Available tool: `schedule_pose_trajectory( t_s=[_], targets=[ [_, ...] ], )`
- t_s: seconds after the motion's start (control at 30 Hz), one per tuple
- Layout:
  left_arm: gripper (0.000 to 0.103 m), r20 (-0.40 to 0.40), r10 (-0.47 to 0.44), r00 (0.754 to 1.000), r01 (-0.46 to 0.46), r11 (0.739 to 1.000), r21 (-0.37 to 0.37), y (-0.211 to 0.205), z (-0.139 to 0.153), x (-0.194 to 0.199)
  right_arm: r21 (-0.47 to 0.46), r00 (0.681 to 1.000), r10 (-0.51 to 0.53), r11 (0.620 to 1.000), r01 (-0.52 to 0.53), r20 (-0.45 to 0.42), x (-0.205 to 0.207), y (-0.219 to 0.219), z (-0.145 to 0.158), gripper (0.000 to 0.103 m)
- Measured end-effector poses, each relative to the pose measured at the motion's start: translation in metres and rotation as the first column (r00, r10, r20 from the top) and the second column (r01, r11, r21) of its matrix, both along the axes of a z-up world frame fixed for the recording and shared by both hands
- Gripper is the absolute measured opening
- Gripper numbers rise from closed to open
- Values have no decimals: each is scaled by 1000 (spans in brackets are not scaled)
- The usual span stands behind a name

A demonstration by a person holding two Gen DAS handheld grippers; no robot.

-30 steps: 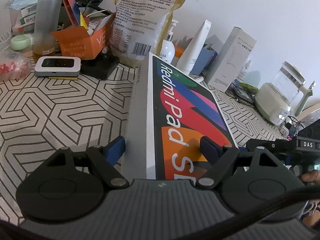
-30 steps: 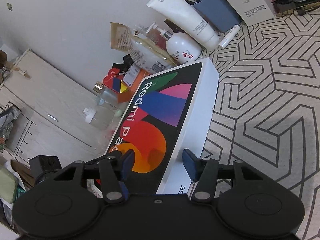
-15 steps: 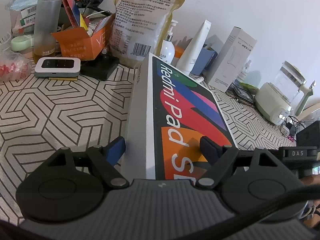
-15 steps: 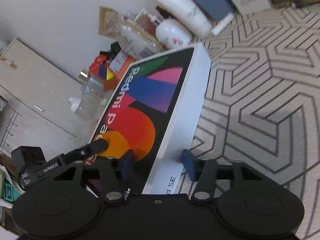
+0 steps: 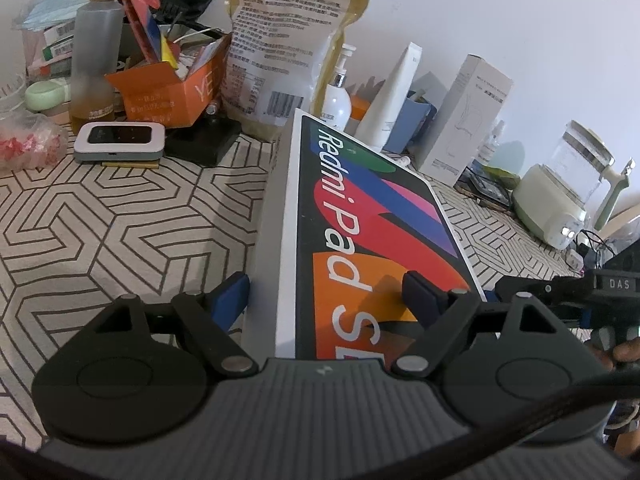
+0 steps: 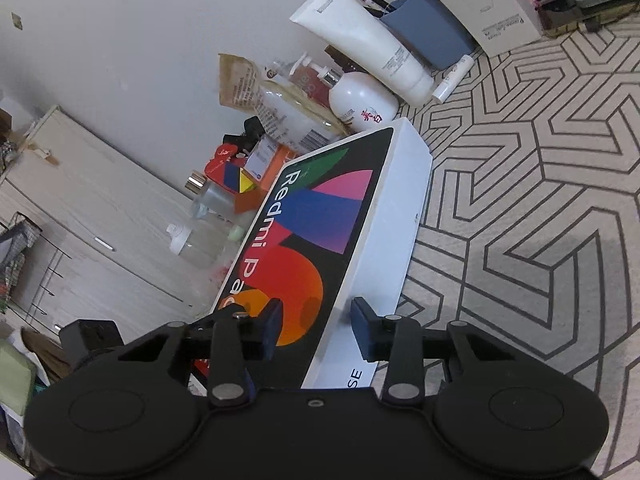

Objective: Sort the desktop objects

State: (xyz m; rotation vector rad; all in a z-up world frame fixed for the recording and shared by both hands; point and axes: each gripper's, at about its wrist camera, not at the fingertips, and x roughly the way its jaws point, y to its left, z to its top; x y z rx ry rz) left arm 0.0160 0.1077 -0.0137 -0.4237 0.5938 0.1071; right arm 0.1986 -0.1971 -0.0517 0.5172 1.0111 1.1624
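A flat white tablet box [image 5: 360, 220] with a colourful lid, printed "Redmi Pad SE", stands tilted on its long edge on the patterned tablecloth. My left gripper [image 5: 326, 294] clamps its near end, one pad on the white side, one on the lid. My right gripper [image 6: 318, 330] clamps the same box [image 6: 320, 220] at its lower right edge, pads on the lid and the white side. The right gripper's arm shows at the right of the left wrist view [image 5: 560, 288].
Along the wall stand an orange box of clutter [image 5: 168, 92], a tall bottle [image 5: 94, 64], a kraft pouch [image 5: 280, 52], a pump bottle [image 5: 338, 104], a white tube [image 6: 368, 44], a white carton [image 5: 464, 120] and a kettle [image 5: 560, 200]. A small white device [image 5: 120, 142] lies at left.
The box stays clamped in both grippers. The right wrist view has swung back, with the box's far end raised again; the left view is almost unchanged.
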Motion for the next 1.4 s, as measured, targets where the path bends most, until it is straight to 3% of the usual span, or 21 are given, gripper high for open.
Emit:
schedule_pose_trajectory(
  t_s=[0.2, 0.33, 0.5, 0.67, 0.77, 0.83, 0.97, 1.4],
  targets=[
    [82, 4, 27, 1000, -27, 999, -39, 11, 2, -3, 30, 999, 29, 999, -28, -31, 0, 4, -2, 44],
    [77, 4, 34, 999, -34, 998, -50, 14, 2, -4, 56, 994, 46, 998, -40, -98, 3, 1, -7, 46],
    [74, 6, 42, 999, -41, 997, -65, 18, 1, -5, -4, 993, 67, 998, -67, -98, -2, 6, -7, 48],
    [74, 3, 43, 999, -43, 997, -57, 16, 1, -4, -81, 993, 93, 992, -99, -76, -9, 18, -9, 64],
    [74, 4, 43, 999, -43, 998, -46, 15, 1, -4, -142, 994, 111, 984, -110, 0, -19, 30, -7, 71],
    [74, 10, 43, 999, -43, 998, -47, 14, 1, -4, -164, 992, 113, 981, -103, 48, -24, 34, -4, 69],
    [74, 15, 50, 999, -50, 999, -21, 10, 0, -3, -151, 993, 87, 986, -75, 80, -22, 24, 1, 49],
    [75, 23, -24, 999, 23, 999, 44, -11, 0, -1, -85, 999, -14, 996, 18, 51, -7, 1, 8, 51]
  ],
)
